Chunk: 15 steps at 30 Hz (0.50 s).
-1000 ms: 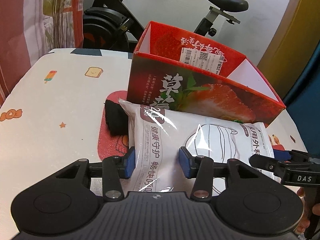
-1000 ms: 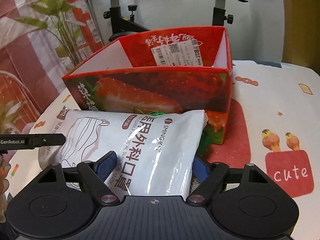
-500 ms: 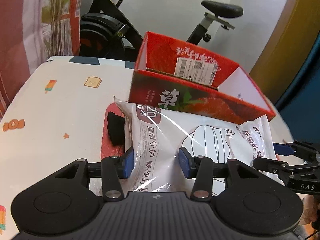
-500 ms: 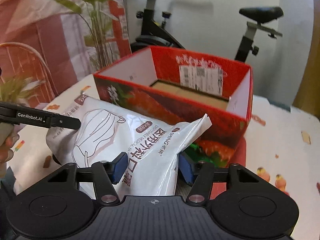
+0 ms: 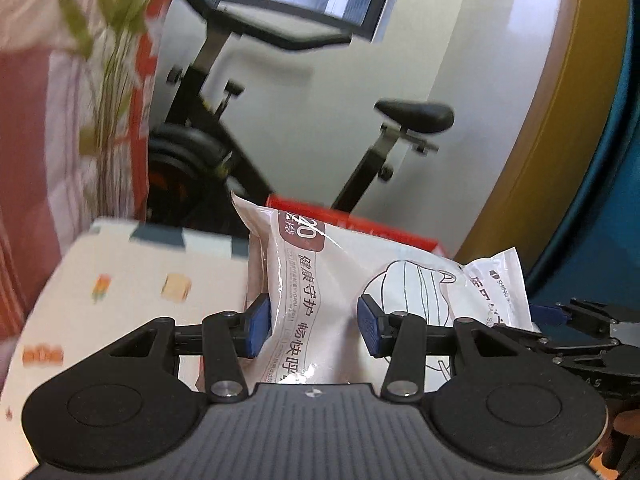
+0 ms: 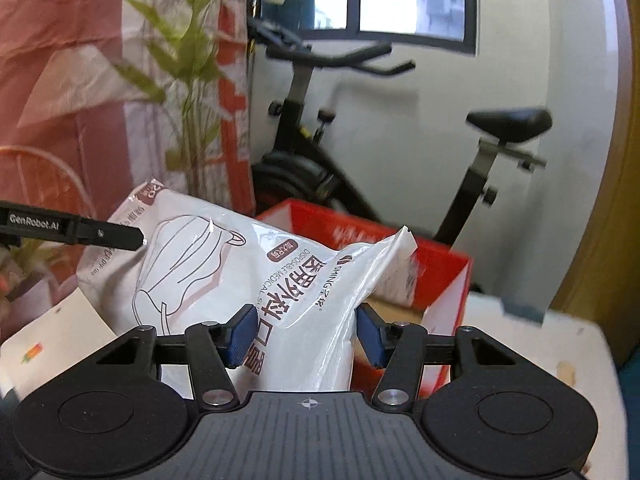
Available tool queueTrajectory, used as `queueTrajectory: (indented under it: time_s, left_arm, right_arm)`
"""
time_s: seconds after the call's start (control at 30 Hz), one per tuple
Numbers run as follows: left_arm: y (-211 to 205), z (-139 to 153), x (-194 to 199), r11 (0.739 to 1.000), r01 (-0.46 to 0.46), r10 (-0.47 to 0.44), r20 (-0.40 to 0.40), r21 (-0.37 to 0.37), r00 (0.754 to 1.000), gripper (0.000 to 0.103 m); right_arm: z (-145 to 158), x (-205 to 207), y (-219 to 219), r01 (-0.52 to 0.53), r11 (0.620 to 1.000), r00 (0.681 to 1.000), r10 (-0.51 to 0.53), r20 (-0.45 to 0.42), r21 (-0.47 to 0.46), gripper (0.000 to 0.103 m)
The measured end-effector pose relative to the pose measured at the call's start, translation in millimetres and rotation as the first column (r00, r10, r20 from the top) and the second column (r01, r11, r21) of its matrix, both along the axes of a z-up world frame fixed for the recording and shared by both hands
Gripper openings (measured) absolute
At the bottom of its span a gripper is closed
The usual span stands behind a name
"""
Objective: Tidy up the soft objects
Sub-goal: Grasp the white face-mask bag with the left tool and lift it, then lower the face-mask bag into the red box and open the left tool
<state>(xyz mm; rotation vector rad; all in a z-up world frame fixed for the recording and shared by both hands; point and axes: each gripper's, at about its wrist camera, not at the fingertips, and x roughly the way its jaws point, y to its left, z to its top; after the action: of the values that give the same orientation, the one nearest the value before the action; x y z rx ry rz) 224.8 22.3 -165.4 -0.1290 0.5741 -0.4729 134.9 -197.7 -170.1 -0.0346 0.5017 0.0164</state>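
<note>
Both grippers hold one white mask bag: the left gripper [image 5: 314, 330] pinches its near edge between blue pads, and the right gripper [image 6: 306, 334] clamps the other end. The mask bag [image 6: 224, 264] is glossy and wrinkled, with a mask drawing, brown label and Chinese text. It hangs lifted in front of the red box [image 6: 436, 276], above the table [image 5: 120, 300].

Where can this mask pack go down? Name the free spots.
Bare tablecloth lies left of the mask pack; more shows right of the red box. The box floor looks open where visible. Crowded: the pack fills the left claw and right claw.
</note>
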Motion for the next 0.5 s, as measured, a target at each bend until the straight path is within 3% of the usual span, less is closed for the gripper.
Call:
queueTrajectory:
  time_s: [0.23,0.33,0.5]
  left_arm:
    - [-25.8,9.5,61.3,1.0,0.008,-0.008,0.023,-0.013,1.0,0.048]
    - [-35.7,3.6,83.2,1.0,0.002,-0.002,0.019,0.002,1.0,0.048]
    - [-61.8,-13.2,112.5,0.996,0.023,-0.022,-0.013,0.082,1.0,0.048]
  right_arm:
    - [18.6,43.2,-25.1,0.046,0.993,0.995,-0.037,0.092,-0.106,0.051]
    - [10.7,64.9,-32.6,0.062,0.986,0.994,-0.046,0.103,-0.155,0.051]
    - [-18.8,95.0,-49.2,0.11,0.981,0.991,-0.095,0.098,-0.157,0.051]
